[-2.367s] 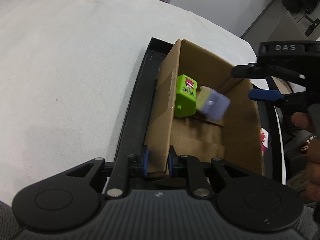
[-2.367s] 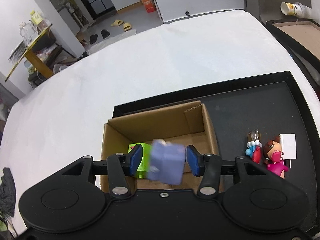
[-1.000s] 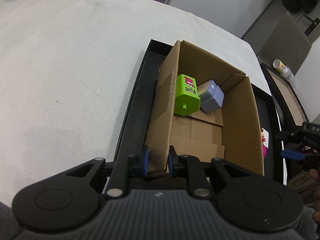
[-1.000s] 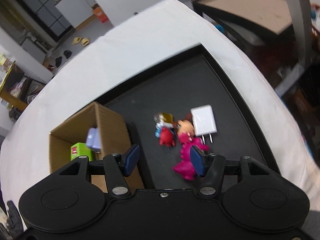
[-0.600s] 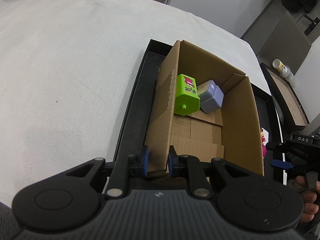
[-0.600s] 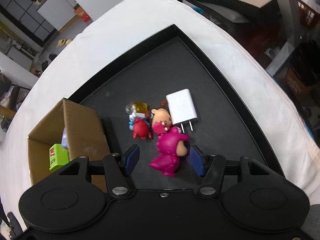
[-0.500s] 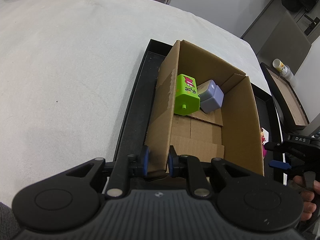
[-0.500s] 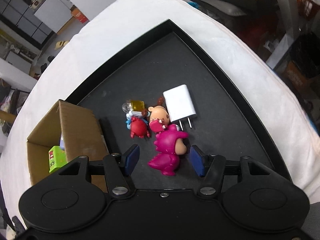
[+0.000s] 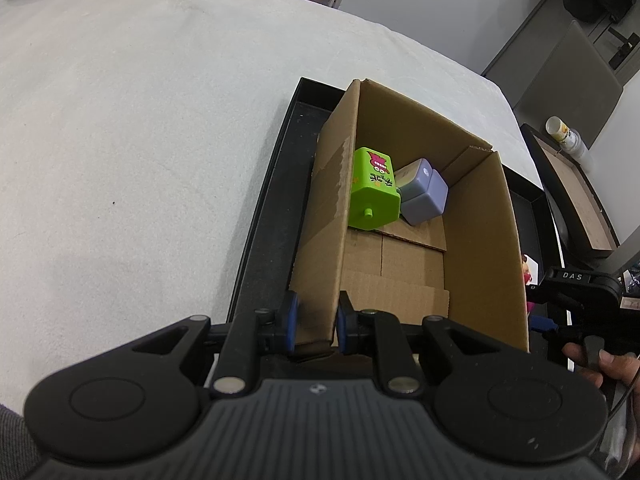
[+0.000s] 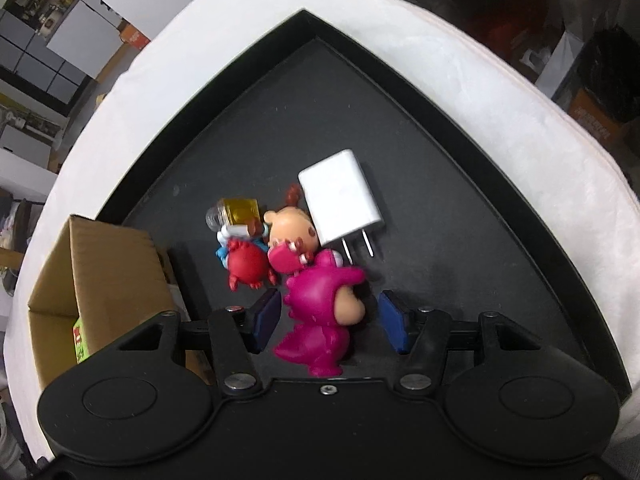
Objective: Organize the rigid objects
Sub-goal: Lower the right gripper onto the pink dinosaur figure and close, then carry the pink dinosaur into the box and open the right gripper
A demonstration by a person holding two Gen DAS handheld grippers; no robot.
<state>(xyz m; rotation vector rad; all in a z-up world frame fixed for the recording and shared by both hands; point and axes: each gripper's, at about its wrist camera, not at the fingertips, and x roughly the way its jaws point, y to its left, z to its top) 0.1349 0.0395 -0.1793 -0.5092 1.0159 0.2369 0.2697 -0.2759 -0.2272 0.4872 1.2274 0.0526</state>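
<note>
Your right tongs [image 10: 329,322] straddle, spread, the probably light, hard, slippery pink dinosaur figure [image 10: 322,312]; pinch its belly, while left tongs [image 9: 313,322] clamp the cardboard box [image 9: 328,208] wall.

Your left claw [image 9: 314,326] is black with blue pads; the right claw [image 10: 330,322] matches, black body, blue pads. The box [image 9: 478,240] is plain brown cardboard. Inside it you have a lime-green block [image 9: 374,196] with a red-and-white printed face and dark lettering, and beside it a lavender block [image 9: 424,194] with a cream-coloured side. The tray [image 10: 472,168] is black, matte, on a white cloth-covered bench [image 9: 140,120]. On the tray: a magenta dinosaur figure [image 10: 320,312] with a peach face, a red crab toy [image 10: 246,264], a peach-skinned doll head [image 10: 290,226] with red-brown hair, a white charger [image 10: 340,196] with silver prongs, and a clear amber bottle [image 10: 236,214].
</note>
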